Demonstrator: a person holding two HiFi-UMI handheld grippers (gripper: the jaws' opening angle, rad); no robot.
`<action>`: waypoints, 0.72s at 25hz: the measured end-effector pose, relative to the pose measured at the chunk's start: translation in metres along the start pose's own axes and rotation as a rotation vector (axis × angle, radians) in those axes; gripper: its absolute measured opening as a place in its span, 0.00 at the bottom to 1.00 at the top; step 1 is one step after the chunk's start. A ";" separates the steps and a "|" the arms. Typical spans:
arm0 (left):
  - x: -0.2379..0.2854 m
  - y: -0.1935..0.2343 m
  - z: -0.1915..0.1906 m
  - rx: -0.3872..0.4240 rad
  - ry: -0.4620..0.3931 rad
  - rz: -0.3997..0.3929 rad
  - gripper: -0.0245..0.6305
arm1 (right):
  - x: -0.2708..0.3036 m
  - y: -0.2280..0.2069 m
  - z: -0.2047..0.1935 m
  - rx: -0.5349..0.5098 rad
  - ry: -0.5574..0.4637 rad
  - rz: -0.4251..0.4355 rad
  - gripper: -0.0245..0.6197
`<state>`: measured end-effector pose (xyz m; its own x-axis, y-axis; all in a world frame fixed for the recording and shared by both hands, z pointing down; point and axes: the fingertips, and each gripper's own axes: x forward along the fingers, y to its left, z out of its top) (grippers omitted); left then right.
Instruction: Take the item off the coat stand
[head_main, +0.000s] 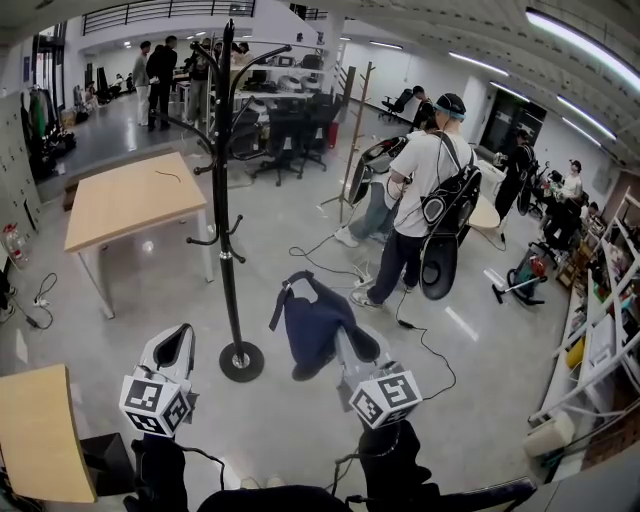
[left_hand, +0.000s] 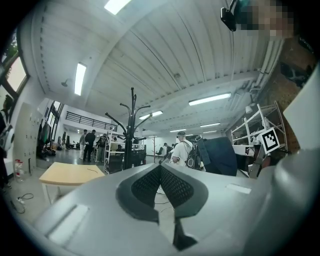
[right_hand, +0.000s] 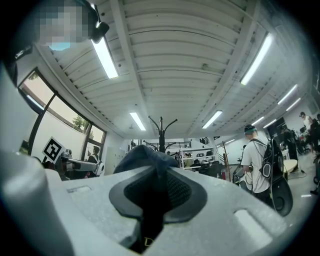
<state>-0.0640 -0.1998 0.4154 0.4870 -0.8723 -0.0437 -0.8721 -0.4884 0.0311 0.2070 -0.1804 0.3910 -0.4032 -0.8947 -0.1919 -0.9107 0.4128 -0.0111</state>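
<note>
A navy fabric item (head_main: 312, 322) with a strap hangs in the air to the right of the black coat stand (head_main: 222, 190), clear of its hooks. My right gripper (head_main: 349, 343) is shut on it. In the right gripper view the navy cloth (right_hand: 144, 156) is pinched between the dark pads and spills over them, with the coat stand (right_hand: 161, 131) behind. My left gripper (head_main: 179, 342) hovers left of the stand's round base (head_main: 241, 361). In the left gripper view its pads (left_hand: 150, 184) meet with nothing between them, and the navy item (left_hand: 220, 155) shows at the right.
A wooden table (head_main: 130, 195) stands left of the coat stand, and another tabletop (head_main: 35, 430) is at the lower left. A person with a backpack (head_main: 425, 195) stands to the right. Cables (head_main: 425, 345) trail over the floor. Shelving (head_main: 605, 330) lines the right wall.
</note>
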 end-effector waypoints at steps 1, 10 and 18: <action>-0.002 0.001 0.000 -0.001 -0.001 0.000 0.04 | -0.001 0.003 0.000 0.001 0.001 0.000 0.10; -0.018 0.005 -0.004 -0.011 0.010 -0.005 0.04 | -0.014 0.023 -0.011 0.000 0.026 -0.009 0.10; -0.038 0.018 -0.009 -0.016 0.026 0.009 0.04 | -0.017 0.046 -0.012 -0.015 0.035 -0.007 0.10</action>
<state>-0.0978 -0.1759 0.4269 0.4807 -0.8767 -0.0173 -0.8754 -0.4810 0.0477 0.1712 -0.1479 0.4056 -0.3998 -0.9029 -0.1578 -0.9145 0.4045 0.0030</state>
